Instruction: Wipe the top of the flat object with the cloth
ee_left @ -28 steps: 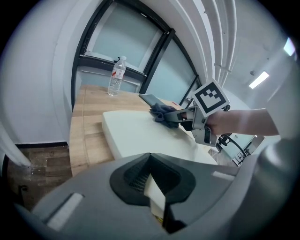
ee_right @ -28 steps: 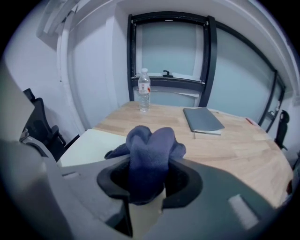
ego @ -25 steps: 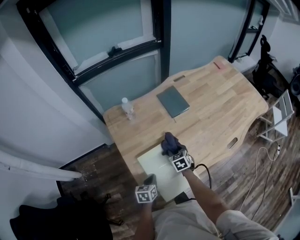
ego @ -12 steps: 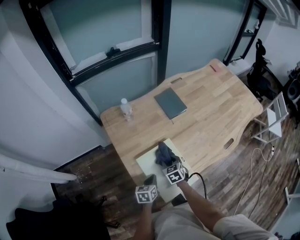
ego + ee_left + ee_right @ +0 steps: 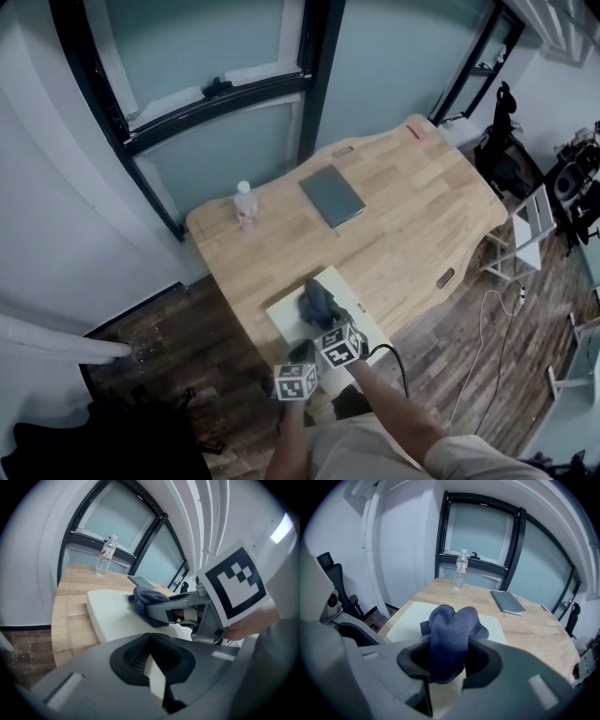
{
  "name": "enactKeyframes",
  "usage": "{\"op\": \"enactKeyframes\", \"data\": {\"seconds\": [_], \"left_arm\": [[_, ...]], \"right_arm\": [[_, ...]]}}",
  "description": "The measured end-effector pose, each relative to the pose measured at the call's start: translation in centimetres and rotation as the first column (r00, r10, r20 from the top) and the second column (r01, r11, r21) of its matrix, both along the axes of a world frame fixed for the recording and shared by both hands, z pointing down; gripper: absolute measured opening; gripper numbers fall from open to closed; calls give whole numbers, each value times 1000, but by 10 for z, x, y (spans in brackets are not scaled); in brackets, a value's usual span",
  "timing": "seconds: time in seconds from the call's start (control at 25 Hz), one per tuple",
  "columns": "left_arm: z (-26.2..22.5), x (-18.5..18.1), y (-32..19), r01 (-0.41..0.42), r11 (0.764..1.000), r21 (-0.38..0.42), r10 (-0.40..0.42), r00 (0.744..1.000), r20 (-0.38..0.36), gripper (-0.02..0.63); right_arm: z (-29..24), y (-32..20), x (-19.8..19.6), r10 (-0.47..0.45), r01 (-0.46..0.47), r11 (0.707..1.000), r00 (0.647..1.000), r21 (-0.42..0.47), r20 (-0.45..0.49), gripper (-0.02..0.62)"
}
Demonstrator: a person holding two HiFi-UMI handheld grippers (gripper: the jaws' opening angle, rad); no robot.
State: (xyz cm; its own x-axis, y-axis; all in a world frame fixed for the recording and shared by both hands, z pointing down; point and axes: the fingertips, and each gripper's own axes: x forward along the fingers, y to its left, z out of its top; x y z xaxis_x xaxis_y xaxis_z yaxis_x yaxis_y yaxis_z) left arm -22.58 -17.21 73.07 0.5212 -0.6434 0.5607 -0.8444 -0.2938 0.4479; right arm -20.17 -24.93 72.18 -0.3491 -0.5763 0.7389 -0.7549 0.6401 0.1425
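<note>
The right gripper (image 5: 449,665) clamps a bunched dark blue cloth (image 5: 452,627), resting on the pale cream flat rectangular board (image 5: 284,312) at the wooden table's (image 5: 412,206) near edge. The left gripper (image 5: 153,670) pinches that board's near edge

cloth (image 5: 452,630): lower part hidden inside right gripper (image 5: 449,665)
flat object (image 5: 284,314): near edge hidden behind left gripper (image 5: 300,354)
bottle (image 5: 245,203): label too small to read

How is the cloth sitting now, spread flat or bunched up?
Bunched up: the cloth is a rounded wad clamped in the right tool, over the pale flat board.
</note>
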Motion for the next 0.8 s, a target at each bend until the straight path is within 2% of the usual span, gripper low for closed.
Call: {"op": "enactKeyframes", "data": {"seconds": [0.12,0.24,0.52,0.68,0.8], "left_arm": [[1,1,-1,-27,999,18,26,1000,11,8],[3,0,6,-35,998,43,33,999,34,8],[-3,-2,44,60,998,-11,-59,995,82,8],[-3,1,71,93,995,-39,-87,989,120,9],[-1,6,88,124,992,-32,-118,984,134,9]], "right_arm": [[2,16,-23,-95,95,995,995,-21,31,144],[6,35,-42,-162,169,984,981,-59,109,144],[-3,46,-39,-209,217,974,973,-70,99,144],[-8,63,-51,-321,329,943,940,-57,116,144],[-9,73,-53,-350,358,933,927,-37,136,146]]}}
